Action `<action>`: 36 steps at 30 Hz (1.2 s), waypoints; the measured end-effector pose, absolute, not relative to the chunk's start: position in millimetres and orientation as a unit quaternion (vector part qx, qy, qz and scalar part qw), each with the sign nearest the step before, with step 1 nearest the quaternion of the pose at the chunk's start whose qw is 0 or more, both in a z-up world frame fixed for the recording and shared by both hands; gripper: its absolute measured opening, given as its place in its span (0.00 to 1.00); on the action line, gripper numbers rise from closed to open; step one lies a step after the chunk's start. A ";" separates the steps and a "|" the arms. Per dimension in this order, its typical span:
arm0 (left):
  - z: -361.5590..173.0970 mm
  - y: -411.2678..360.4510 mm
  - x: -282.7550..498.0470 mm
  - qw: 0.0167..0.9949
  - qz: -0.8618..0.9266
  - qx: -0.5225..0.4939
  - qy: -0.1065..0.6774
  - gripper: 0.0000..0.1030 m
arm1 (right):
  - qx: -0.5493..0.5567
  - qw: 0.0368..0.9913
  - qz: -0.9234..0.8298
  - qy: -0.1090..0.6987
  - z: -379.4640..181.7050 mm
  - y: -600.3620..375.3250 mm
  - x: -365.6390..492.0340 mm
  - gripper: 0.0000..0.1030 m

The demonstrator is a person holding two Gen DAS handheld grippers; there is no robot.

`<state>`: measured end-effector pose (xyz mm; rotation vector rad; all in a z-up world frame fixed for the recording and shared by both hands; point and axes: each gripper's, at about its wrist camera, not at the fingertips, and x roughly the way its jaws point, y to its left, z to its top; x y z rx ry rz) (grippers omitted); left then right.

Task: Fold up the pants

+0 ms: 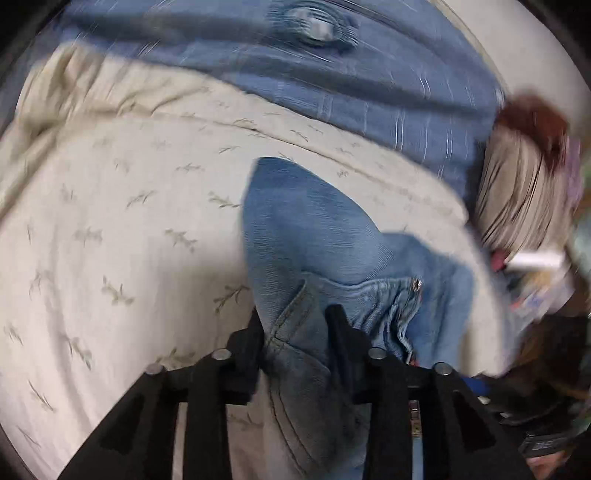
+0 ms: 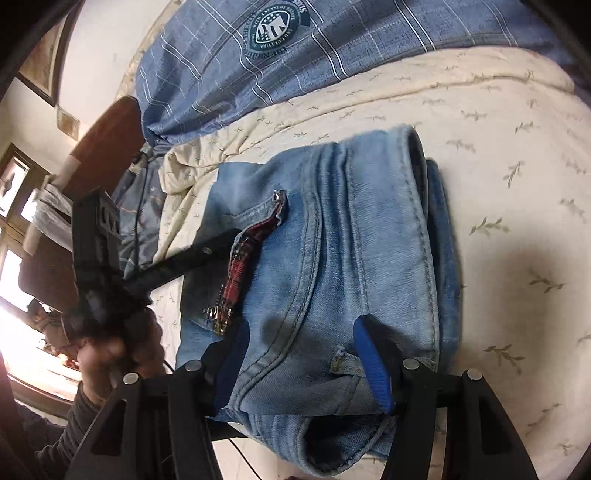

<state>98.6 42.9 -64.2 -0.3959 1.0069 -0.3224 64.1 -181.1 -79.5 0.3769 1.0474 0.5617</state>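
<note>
- Cream bedspread (image 2: 498, 155) with a small leaf print, filling most of both views; rumpled along its far edge.
- Blue plaid blanket (image 2: 229, 70) bunched along the far side of the bedspread, with a round printed emblem (image 2: 271, 31) on it (lettering too small to read).
- Light blue denim pants (image 2: 332, 236) lying on the bedspread, already folded into a thick, compact bundle; stitched seams and a hem edge uppermost, layers stacked along the right side in the right wrist view.
- Red-patterned strip with small metal fittings (image 2: 240, 266) at the pocket opening of the pants (lining or trim, cannot tell which).
- Left gripper (image 1: 295, 325) angled down onto the pants; black fingers (image 1: 341, 332) closed on a raised ridge of denim beside a pocket seam, fabric pinched between them.
- Same left gripper visible from the right wrist view, its arm reaching onto the left edge of the bundle, held by the left hand (image 2: 110, 350) in a dark sleeve.
- Right gripper (image 2: 299, 354) at the near end of the bundle; blue-padded fingers (image 2: 373, 365) set apart, straddling a wide fold of denim, pads against the cloth on both sides (gripping the near edge, as far as visible).
- Left wrist view motion-blurred at its edges; clutter at the right rim unreadable.
</note>
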 end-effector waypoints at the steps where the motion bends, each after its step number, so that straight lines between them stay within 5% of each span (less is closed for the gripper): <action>1: -59.5 49.3 92.1 0.849 -0.158 -0.192 0.465 0.39 | 0.182 0.813 0.267 0.485 -72.2 -181.7 63.3 0.61; 7: -52.1 53.3 79.5 0.854 -0.161 -0.195 0.455 0.47 | 0.229 0.814 0.292 0.446 -37.7 -186.2 92.5 0.61; 16: -53.2 48.4 73.4 0.871 -0.140 -0.141 0.449 0.52 | 0.262 0.787 0.220 0.514 -88.4 -188.6 155.9 0.50; 19: -51.5 48.3 70.2 0.873 -0.139 -0.135 0.447 0.52 | 0.243 0.799 0.224 0.502 -70.2 -185.8 140.9 0.55; 23: -52.5 48.7 65.5 0.871 -0.138 -0.139 0.450 0.53 | 0.217 0.833 0.204 0.467 -46.7 -200.9 108.8 0.74; 36: -66.6 42.2 61.9 0.856 -0.160 -0.156 0.466 0.61 | 0.244 0.804 0.192 0.507 -99.7 -231.6 110.4 0.73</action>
